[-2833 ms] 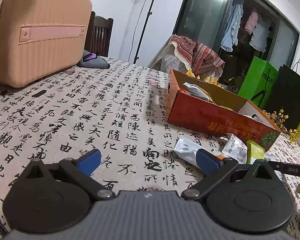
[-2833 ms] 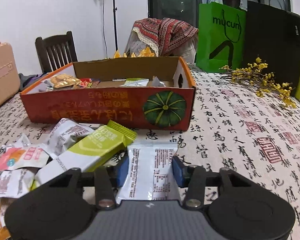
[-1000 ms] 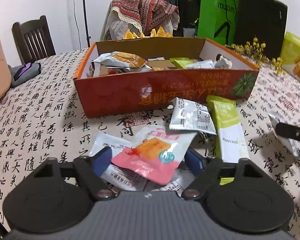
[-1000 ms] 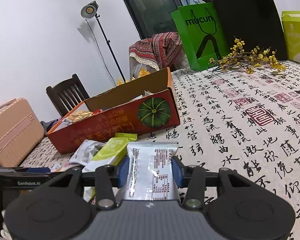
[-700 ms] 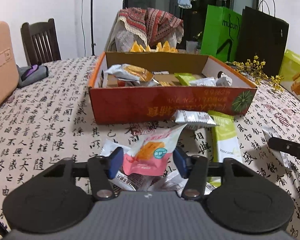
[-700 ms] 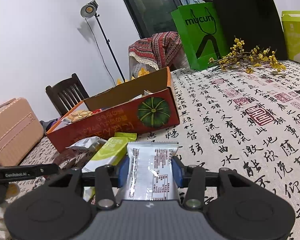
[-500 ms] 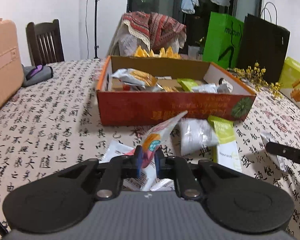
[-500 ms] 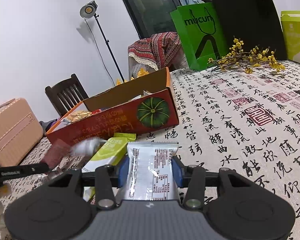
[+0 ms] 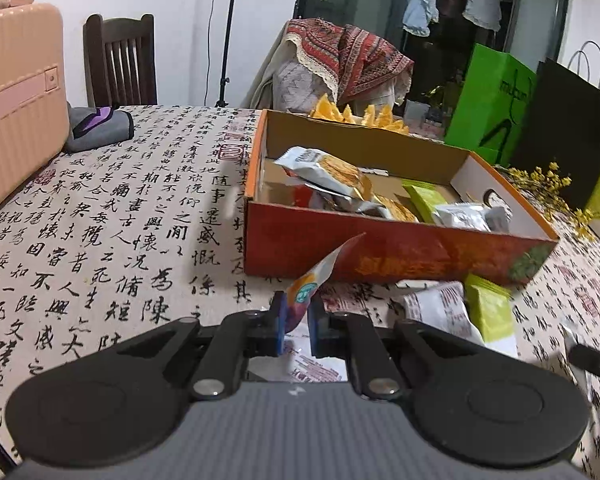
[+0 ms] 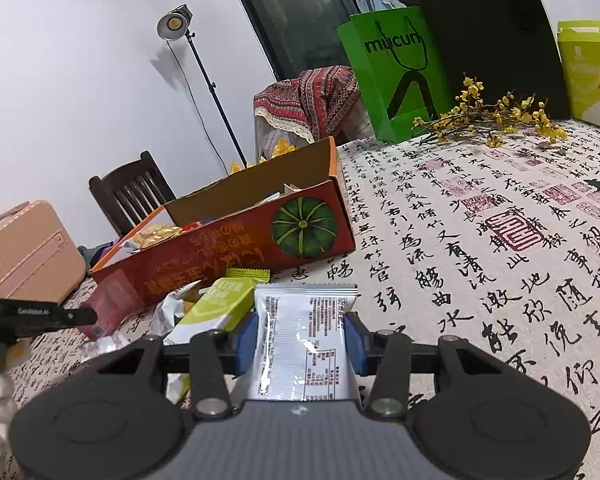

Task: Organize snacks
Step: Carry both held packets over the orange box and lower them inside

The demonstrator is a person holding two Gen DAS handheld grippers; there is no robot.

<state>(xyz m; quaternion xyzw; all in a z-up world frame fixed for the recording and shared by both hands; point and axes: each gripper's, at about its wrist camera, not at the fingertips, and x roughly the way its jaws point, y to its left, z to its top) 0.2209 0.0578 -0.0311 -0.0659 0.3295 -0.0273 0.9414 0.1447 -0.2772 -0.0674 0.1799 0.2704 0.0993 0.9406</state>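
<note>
From the left wrist view, the calligraphy-printed desk (image 9: 112,216) lies bare from nine to eleven o'clock; the low orange cardboard box (image 9: 380,256) bars twelve to two, open-topped but part-filled with packets; loose silver and green snack packets (image 9: 472,312) crowd three o'clock; the peach hard-shell suitcase (image 9: 16,96) walls the far nine o'clock edge.

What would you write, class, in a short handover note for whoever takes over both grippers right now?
Left gripper: shut on a pink packet, lifted in front of the box.
Right gripper: shut on a white packet, held low over the table.
Done: several snacks already lie in the box.
Left: drop both held packets into the box, then collect the green bar and the other loose packets on the cloth before it.
</note>
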